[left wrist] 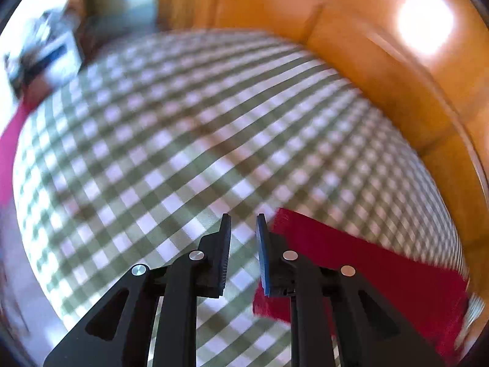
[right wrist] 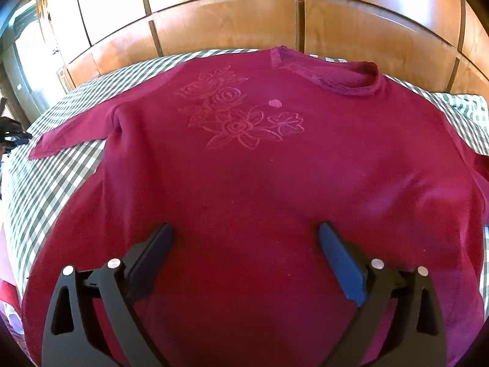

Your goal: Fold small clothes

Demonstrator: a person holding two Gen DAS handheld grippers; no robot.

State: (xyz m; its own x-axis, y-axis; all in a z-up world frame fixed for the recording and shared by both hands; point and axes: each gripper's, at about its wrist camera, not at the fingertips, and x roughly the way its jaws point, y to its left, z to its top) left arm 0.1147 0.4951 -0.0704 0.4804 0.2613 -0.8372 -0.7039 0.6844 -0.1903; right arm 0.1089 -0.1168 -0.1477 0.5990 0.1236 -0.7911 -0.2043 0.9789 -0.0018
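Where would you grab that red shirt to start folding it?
Probably the left sleeve: it sticks out flat from the red shirt over the checked cloth, with a free cuff edge. Come in from the outer left side, low, and pinch that edge.

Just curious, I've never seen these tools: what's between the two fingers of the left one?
Nothing is gripped. In the left wrist view, only the bare checked cloth shows between the left gripper fingers; the red shirt lies just right of them.

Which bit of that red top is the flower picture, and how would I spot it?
Find the green-and-white checked cloth before the wooden panels; the dark red shirt lies flat on it. Below its collar, on the chest, is the rose design: pale pink outlined flowers, the only pattern on plain fabric.
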